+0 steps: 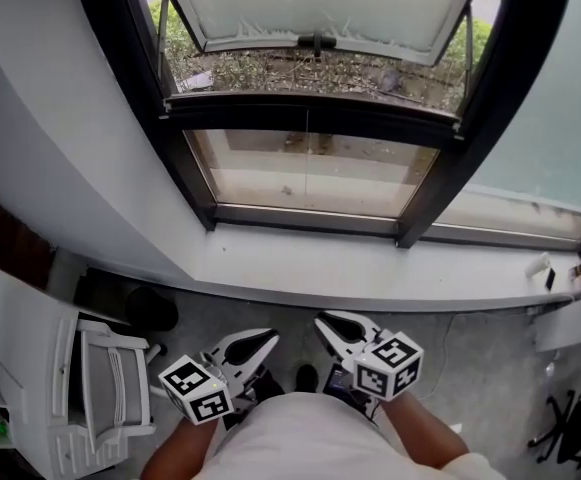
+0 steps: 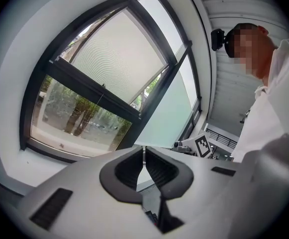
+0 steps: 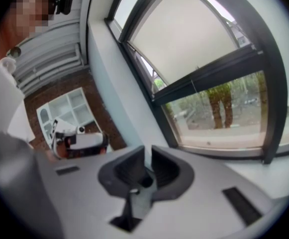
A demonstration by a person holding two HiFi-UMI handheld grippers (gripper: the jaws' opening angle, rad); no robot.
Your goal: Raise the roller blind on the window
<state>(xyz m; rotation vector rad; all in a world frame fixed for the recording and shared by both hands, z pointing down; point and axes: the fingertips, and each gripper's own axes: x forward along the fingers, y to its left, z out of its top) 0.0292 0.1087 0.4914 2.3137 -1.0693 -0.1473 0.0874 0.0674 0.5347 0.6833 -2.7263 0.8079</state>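
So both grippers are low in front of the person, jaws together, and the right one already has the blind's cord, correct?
No: the right gripper holds nothing. The right gripper view shows its jaws together and empty, the cord hanging at the window beyond. The left gripper too is low, jaws together.

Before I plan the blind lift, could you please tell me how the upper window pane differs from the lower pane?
The upper pane looks white and opaque, seemingly covered by the blind; the lower pane is clear glass. The upper pane tilts outward at its bottom, leaving a gap; the lower pane sits closed. Both have dark frames.
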